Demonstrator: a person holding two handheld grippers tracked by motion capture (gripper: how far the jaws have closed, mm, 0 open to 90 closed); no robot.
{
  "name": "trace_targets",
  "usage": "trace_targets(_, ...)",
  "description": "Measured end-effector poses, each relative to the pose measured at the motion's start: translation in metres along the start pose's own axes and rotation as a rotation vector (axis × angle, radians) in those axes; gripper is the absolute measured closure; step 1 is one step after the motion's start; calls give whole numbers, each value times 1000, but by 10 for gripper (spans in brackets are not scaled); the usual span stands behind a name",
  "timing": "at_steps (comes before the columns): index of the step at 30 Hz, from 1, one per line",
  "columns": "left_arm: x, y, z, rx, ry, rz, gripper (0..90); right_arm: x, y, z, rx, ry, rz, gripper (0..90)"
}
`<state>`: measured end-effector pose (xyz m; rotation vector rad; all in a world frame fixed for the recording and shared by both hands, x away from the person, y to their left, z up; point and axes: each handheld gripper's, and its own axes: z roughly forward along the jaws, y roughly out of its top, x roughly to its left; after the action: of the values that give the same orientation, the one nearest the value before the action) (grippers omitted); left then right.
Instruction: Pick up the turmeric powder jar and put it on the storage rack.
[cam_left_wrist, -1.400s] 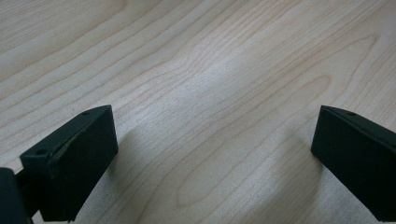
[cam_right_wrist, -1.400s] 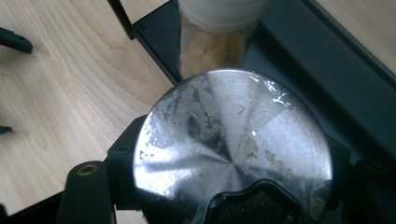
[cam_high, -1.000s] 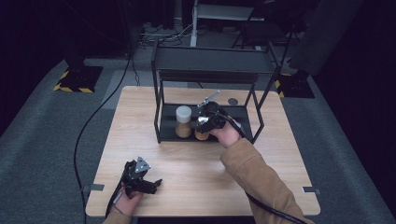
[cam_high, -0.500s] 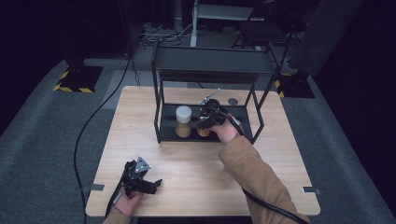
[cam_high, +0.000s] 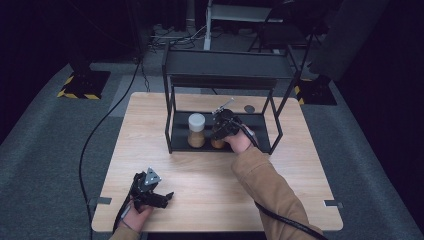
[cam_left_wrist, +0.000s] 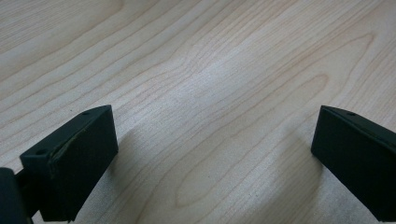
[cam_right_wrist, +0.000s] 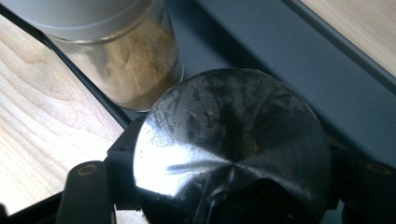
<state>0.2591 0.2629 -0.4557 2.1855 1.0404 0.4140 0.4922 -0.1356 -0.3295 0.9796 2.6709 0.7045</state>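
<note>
right gripper (cam_high: 218, 135) lowered, jaws clamping jar (cam_right_wrist: 232, 147)

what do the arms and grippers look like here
Both grippers are black: the left gripper carries a grey three-cornered plate on top and has blocky, squared jaws. A black cable trails from each. The arm behind the right gripper wears a tan sleeve.

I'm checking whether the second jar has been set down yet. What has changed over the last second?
The right gripper, shut on the metal-lidded jar, has come down slightly inside the black rack, bringing that jar lower beside the white-lidded jar. No release shows. The white-lidded jar, the rack and the left gripper, open on the table, stayed put.
</note>
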Motion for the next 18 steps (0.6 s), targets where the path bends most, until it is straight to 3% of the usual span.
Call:
trace_targets(14,0,0,0,-1,-1,0,1,-8,-4,7,-10,18,37,309)
trace_targets(18,0,0,0,1,0,2,1,-8,-12,-1,-71,4,58,209)
